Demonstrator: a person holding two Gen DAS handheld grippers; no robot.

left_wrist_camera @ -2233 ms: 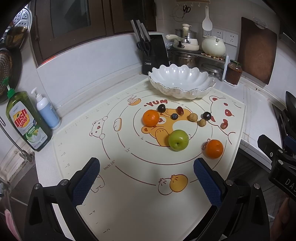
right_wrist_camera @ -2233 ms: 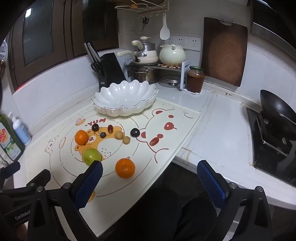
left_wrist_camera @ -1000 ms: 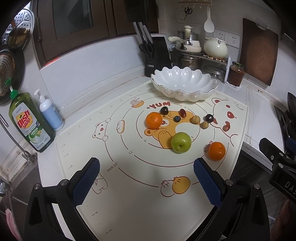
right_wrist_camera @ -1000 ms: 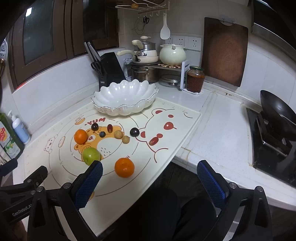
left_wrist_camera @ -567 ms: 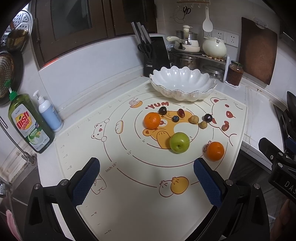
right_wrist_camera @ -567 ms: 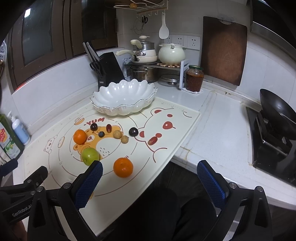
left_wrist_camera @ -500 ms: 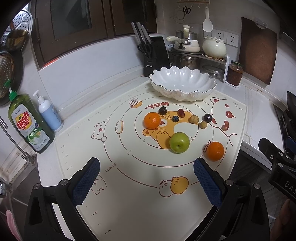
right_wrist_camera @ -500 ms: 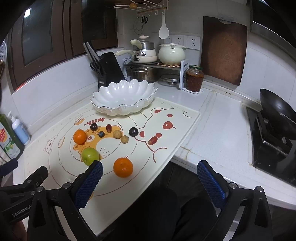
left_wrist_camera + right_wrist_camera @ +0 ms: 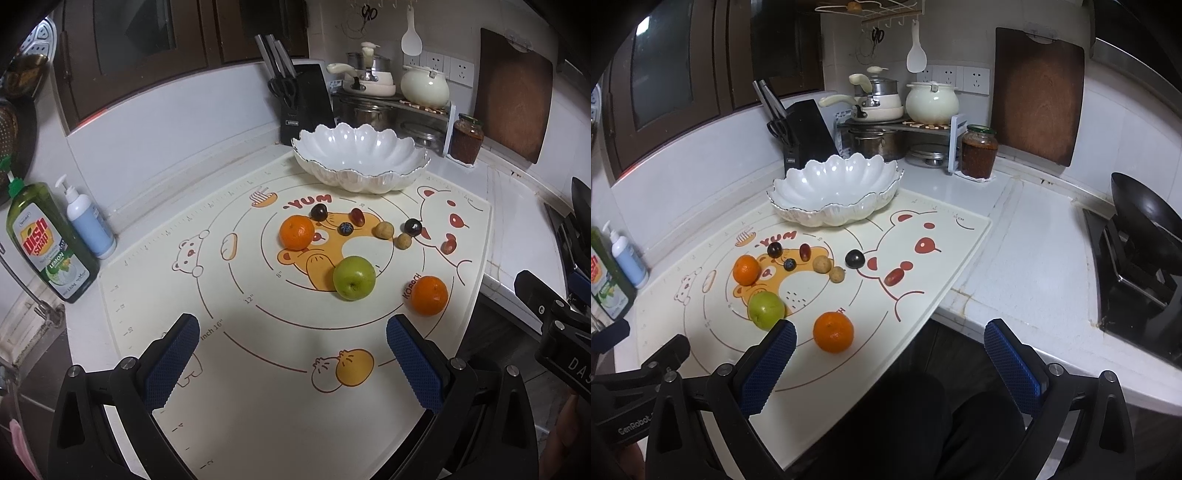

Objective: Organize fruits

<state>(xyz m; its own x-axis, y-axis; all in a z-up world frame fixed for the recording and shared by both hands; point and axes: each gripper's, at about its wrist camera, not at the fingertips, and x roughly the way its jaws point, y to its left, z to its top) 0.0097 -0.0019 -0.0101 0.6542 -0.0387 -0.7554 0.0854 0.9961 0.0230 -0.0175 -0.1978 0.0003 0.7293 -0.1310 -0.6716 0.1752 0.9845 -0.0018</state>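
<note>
A green apple (image 9: pixel 354 278) is sitting near the middle of the cartoon-bear baking mat (image 9: pixel 258 398), with one orange (image 9: pixel 429 295) lying just to its right near the mat's right edge and a second orange (image 9: pixel 296 232) resting farther back on the left. Beyond the apple, small fruits are lying scattered and apart from one another: a dark grape (image 9: pixel 318 212), a blueberry (image 9: pixel 346 228), a reddish grape (image 9: pixel 357 216), two tan longans (image 9: pixel 384 230), a dark plum (image 9: pixel 412 226) and a red date (image 9: pixel 449 245). At the far end of the mat a white scalloped bowl (image 9: pixel 360 157) is standing with nothing visible inside it.

The left gripper (image 9: pixel 291 354) is hovering over the near part of the mat, its blue-padded jaws spread wide and holding nothing. The right gripper (image 9: pixel 890 354) is hanging over the mat's near right corner and the counter edge, its jaws likewise gaping wide and holding nothing; the nearer orange is showing just beyond its left finger.

A green dish soap bottle (image 9: pixel 48 240) and a white pump bottle (image 9: pixel 88 221) are standing at the far left. A black knife block (image 9: pixel 303 99) is sitting behind the bowl, and a jar (image 9: pixel 979 151) and a brown cutting board (image 9: pixel 1038 92) are standing to the far right.
</note>
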